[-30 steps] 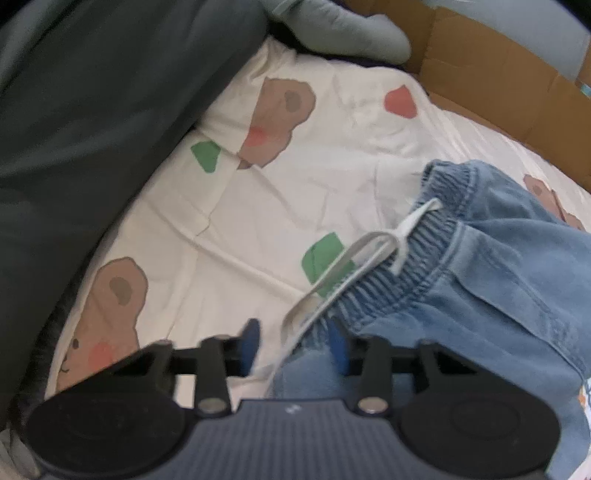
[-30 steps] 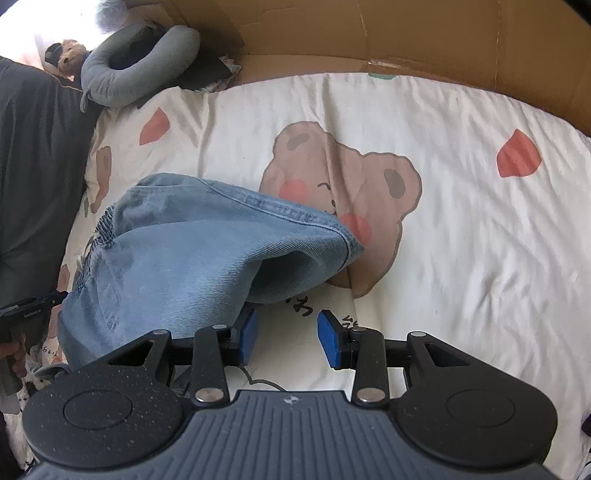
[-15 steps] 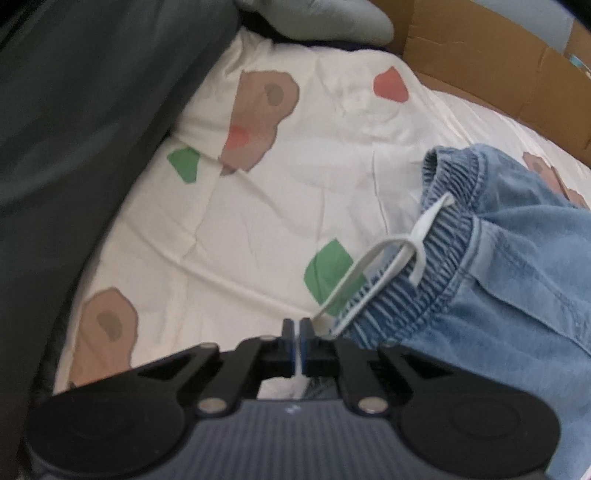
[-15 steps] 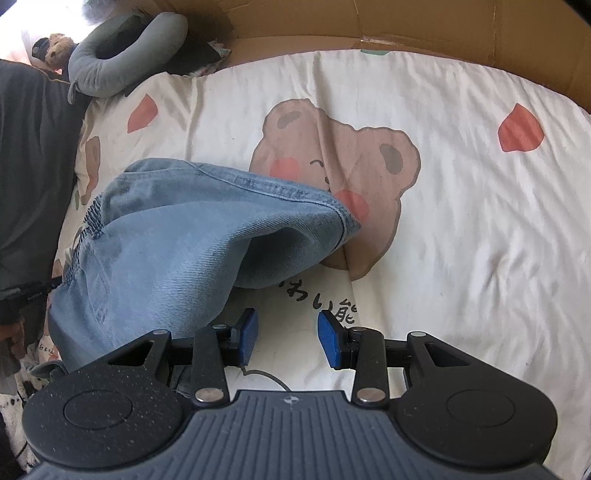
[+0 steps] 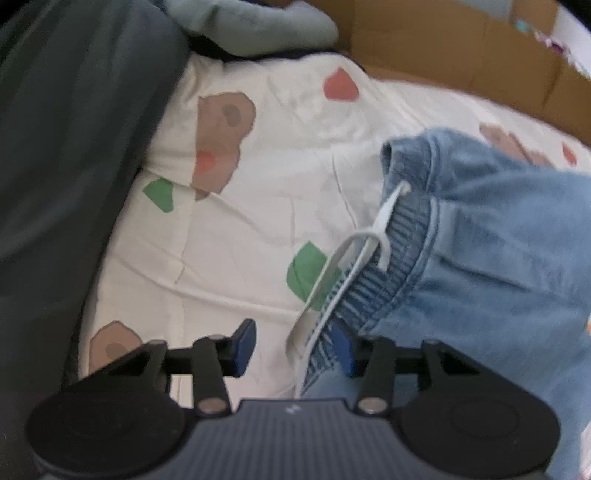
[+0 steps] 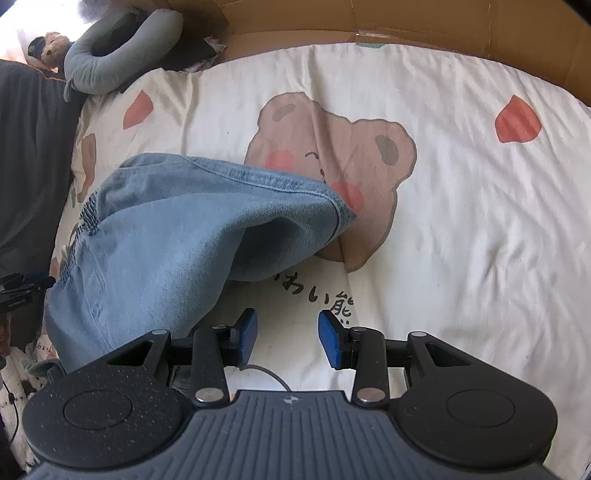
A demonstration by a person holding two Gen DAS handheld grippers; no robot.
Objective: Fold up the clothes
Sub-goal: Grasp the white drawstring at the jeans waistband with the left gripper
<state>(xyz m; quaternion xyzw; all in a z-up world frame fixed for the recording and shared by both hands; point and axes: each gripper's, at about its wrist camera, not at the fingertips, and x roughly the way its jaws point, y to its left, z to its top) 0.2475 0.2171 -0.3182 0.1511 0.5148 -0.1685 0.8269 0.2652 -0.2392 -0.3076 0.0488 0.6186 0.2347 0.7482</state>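
Note:
Light blue jeans (image 5: 498,266) lie folded on a cream bedsheet (image 5: 258,229) printed with bears. Their elastic waistband (image 5: 402,236) and white drawstring (image 5: 373,236) run down toward my left gripper (image 5: 291,349). Its jaws are opening, and the drawstring's loose end and the waistband's edge lie between them, close to the right pad, without being pinched. In the right wrist view the jeans (image 6: 177,240) bulge up over a fold, with the hem edge (image 6: 280,181) on the bear print. My right gripper (image 6: 290,338) stands open over bare sheet just right of the denim.
Dark grey fabric (image 5: 66,166) covers the left side. A grey curved pillow (image 6: 110,62) and a small plush toy (image 6: 48,51) lie at the far left corner. Brown cardboard walls (image 6: 406,22) border the far edge of the sheet (image 6: 480,221).
The left gripper closed on the drawstring half a second ago and has now opened, letting it go. The right gripper has kept the same gap beside the jeans.

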